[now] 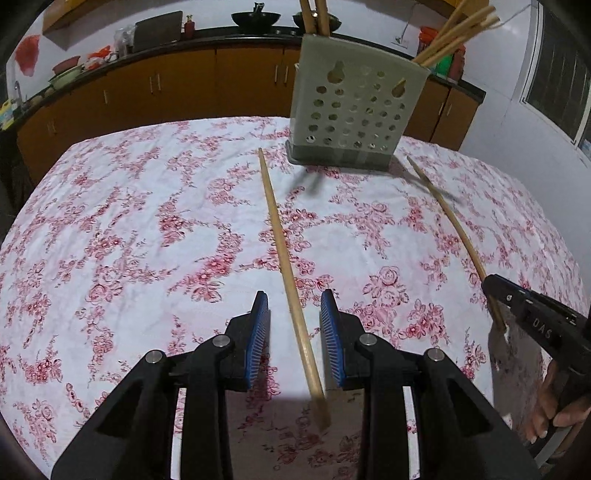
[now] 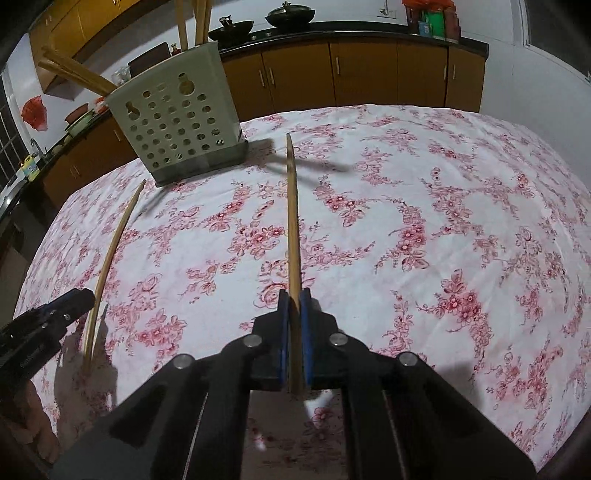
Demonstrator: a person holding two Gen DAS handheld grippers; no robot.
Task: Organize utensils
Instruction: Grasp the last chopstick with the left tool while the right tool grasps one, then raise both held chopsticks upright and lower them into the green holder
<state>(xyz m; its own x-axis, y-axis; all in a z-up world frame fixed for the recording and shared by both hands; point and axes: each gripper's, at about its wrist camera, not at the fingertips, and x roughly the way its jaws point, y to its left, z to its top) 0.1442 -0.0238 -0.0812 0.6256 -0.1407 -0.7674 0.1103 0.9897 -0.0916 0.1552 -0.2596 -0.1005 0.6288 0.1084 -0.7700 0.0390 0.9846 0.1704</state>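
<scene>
A grey perforated utensil holder (image 1: 351, 107) stands at the table's far side with several wooden chopsticks in it; it also shows in the right wrist view (image 2: 181, 122). A wooden chopstick (image 1: 288, 273) lies on the floral cloth between the open blue pads of my left gripper (image 1: 295, 314), not gripped. My right gripper (image 2: 294, 302) is shut on a second chopstick (image 2: 291, 221) that points toward the far edge. The right gripper (image 1: 524, 306) shows at the right of the left wrist view with its chopstick (image 1: 450, 221). The left gripper (image 2: 48, 317) shows at the lower left of the right wrist view, beside the loose chopstick (image 2: 110, 258).
The table wears a white cloth with pink flowers (image 1: 147, 221). Behind it runs a dark counter over brown cabinets (image 1: 166, 85) with pans (image 1: 255, 16), jars and bowls. A window (image 1: 557, 81) is at the right.
</scene>
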